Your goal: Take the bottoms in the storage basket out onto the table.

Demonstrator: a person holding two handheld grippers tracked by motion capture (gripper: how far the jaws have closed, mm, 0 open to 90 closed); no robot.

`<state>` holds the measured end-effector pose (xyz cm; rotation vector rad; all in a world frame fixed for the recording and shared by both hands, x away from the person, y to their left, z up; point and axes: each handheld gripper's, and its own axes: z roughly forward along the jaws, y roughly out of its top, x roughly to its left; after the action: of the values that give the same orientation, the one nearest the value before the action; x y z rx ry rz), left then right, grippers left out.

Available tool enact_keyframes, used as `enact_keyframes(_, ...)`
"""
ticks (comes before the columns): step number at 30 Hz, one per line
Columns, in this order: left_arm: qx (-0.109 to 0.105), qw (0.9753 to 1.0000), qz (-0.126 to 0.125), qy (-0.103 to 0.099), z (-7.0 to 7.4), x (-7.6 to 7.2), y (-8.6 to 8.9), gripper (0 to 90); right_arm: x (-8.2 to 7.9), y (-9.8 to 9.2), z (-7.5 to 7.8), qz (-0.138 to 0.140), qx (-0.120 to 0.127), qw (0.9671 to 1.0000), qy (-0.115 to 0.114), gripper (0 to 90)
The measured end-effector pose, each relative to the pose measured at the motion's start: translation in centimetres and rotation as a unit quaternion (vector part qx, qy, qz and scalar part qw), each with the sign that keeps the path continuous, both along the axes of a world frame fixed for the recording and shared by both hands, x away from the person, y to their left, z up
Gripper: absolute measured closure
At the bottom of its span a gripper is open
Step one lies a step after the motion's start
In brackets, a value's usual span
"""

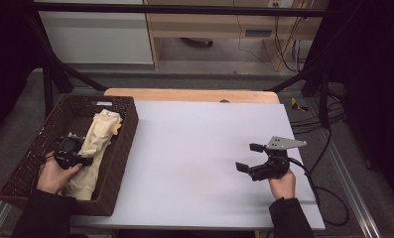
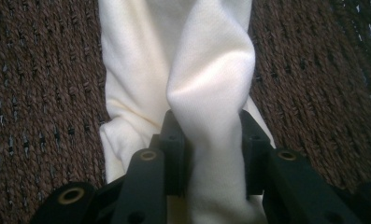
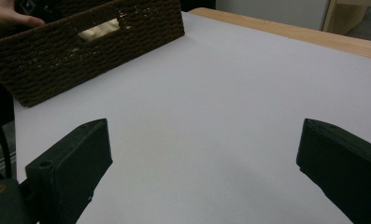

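A cream cloth (image 1: 96, 144) lies bunched lengthwise inside a dark brown wicker basket (image 1: 35, 144) at the table's left. My left gripper (image 1: 83, 161) is down in the basket, shut on a raised fold of the cloth (image 2: 211, 102), which stands pinched between the two black jaws. My right gripper (image 1: 249, 157) hovers over the white table top (image 1: 194, 148) at the right, open, with nothing between its wide-apart fingers (image 3: 75, 163). From the right gripper view the basket (image 3: 89, 51) sits at the far left, cloth showing through its handle slot.
A white sheet covers the table, with a wooden strip (image 1: 189, 94) along the far edge. Black frame legs and cables (image 1: 328, 163) stand at the right side. A person's hand (image 3: 8, 16) rests by the basket.
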<state>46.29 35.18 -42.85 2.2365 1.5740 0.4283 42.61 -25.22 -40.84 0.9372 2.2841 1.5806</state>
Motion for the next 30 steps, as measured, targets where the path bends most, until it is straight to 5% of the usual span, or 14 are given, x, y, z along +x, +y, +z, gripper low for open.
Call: enact_keyframes(30, -0.008, 0.9998, 0.015, -0.008, 1.5, -0.4, 0.2, 77.1, 0.0, -0.1, 0.1, 0.000, 0.001, 1.0000, -0.001, 3.7)
